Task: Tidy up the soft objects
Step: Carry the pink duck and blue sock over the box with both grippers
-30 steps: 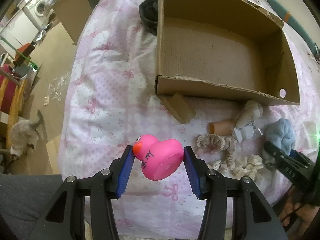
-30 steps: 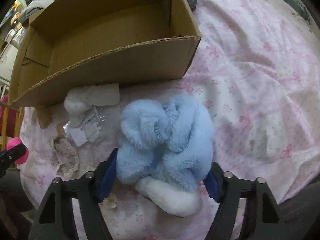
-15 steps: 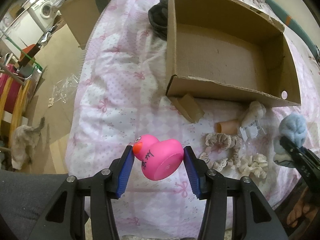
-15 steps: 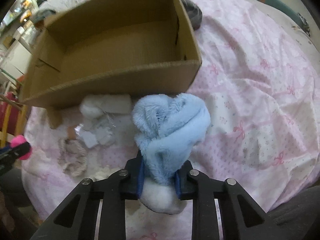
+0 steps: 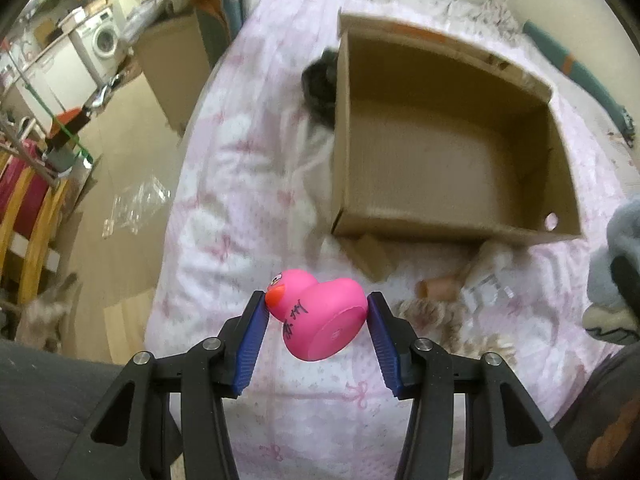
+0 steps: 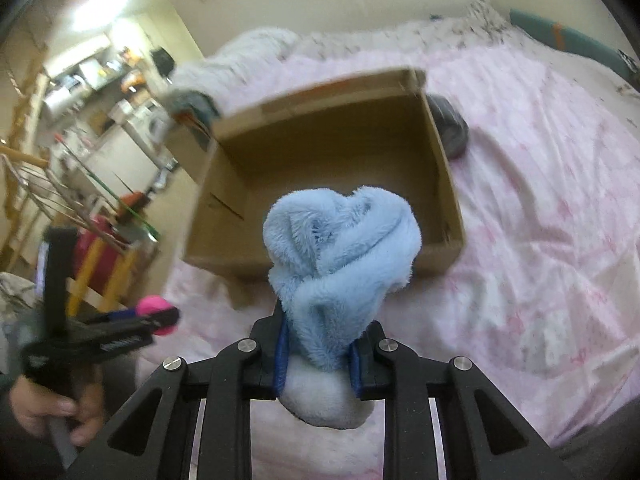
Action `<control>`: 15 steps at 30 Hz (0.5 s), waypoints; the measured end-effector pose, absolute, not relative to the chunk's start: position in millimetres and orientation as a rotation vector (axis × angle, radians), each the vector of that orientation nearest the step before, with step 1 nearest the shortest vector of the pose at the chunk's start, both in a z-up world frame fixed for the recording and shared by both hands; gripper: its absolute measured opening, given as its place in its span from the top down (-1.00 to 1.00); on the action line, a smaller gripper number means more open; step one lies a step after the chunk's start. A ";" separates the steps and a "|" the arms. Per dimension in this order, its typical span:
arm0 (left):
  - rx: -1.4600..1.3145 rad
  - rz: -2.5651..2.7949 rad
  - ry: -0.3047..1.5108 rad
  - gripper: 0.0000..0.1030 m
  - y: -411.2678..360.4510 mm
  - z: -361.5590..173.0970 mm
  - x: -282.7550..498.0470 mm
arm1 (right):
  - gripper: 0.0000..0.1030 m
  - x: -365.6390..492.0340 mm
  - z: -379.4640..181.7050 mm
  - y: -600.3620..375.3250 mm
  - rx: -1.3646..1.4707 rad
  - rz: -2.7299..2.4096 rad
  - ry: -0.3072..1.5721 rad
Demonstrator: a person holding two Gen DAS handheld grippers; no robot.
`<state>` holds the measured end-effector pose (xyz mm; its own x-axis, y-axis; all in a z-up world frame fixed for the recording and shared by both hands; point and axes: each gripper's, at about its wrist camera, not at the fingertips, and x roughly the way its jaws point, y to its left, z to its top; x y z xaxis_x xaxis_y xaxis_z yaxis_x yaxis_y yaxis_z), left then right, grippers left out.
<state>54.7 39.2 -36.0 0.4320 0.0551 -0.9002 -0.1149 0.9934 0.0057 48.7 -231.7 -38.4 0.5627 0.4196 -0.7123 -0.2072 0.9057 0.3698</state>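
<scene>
My left gripper (image 5: pixel 316 320) is shut on a pink rubber duck (image 5: pixel 320 316) and holds it above the pink bedspread, short of the open cardboard box (image 5: pixel 440 224). My right gripper (image 6: pixel 318 354) is shut on a fluffy blue and white sock bundle (image 6: pixel 340 248), lifted in front of the box (image 6: pixel 320 248). The bundle shows at the right edge of the left wrist view (image 5: pixel 616 256). The left gripper with the duck (image 6: pixel 154 308) shows at the left of the right wrist view. The box is empty inside.
Frilly scrunchies (image 5: pixel 436 312), a tan tube (image 5: pixel 436 288), a white tagged item (image 5: pixel 488 284) and a cardboard scrap (image 5: pixel 372 256) lie on the bed before the box. A dark object (image 5: pixel 320 88) lies by the box's far left corner. The bed edge and floor are left.
My right gripper closed on the blue bundle and lifted it off the bed toward the box. My left gripper rose and drew back with the duck still in it.
</scene>
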 end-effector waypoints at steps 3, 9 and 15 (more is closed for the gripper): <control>-0.074 0.099 1.064 0.10 39.4 -17.0 55.2 | 0.50 46.5 -20.7 -228.7 0.282 0.409 0.834; -0.081 0.058 0.999 0.10 32.1 19.2 72.3 | 0.50 61.3 7.2 -236.7 0.318 0.453 0.767; -0.046 0.015 0.950 0.09 13.8 46.6 109.1 | 0.50 90.9 10.8 -245.1 0.362 0.452 0.767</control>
<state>109.1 13.8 46.6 0.5814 -0.0074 -0.8136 -0.0328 0.9989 -0.0326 90.9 -245.1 10.8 0.6334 0.5142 -0.5782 -0.2575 0.8447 0.4692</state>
